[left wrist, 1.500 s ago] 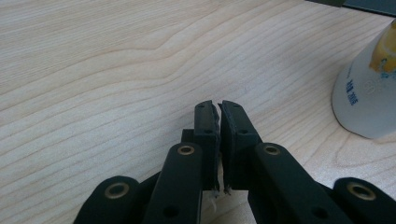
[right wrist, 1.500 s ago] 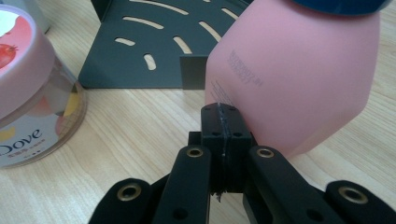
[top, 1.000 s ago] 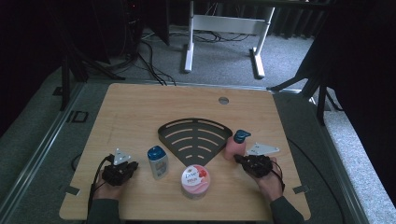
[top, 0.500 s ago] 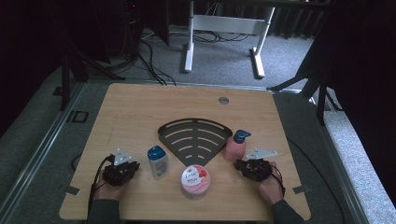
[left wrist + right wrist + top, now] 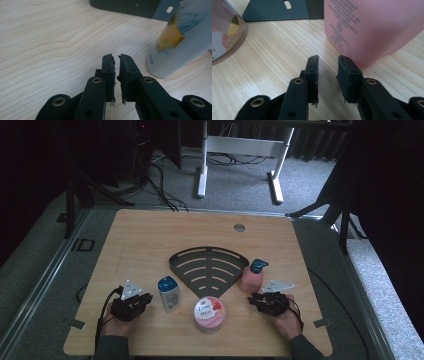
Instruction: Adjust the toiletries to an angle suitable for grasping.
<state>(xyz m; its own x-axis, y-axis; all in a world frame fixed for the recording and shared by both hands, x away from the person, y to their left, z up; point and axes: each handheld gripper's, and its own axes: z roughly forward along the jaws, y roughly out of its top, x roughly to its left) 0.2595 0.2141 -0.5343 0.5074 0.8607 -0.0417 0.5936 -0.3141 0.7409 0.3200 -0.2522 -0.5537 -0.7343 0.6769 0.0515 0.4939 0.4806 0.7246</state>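
Note:
My left gripper (image 5: 144, 299) (image 5: 116, 58) rests low on the table at the near left. Its jaws are almost together with a thin slit, and nothing is in it. A white bottle with a blue cap (image 5: 169, 293) (image 5: 180, 37) stands just to its right, apart from it. My right gripper (image 5: 255, 298) (image 5: 328, 60) lies at the near right. Its jaws have just been opening and stand apart, with bare wood between them. The pink bottle with a blue cap (image 5: 251, 277) (image 5: 372, 27) stands right ahead of the right-hand fingertip.
A black fan-shaped slotted rack (image 5: 207, 267) (image 5: 274, 11) lies at the table's middle. A pink-lidded round jar (image 5: 209, 314) (image 5: 224, 32) sits at the near edge between my hands. A small round grommet (image 5: 239, 227) marks the far side of the wooden tabletop (image 5: 150, 240).
My right gripper has sunk a little toward the table beside the pink bottle. The left gripper and all the objects have stayed where they were.

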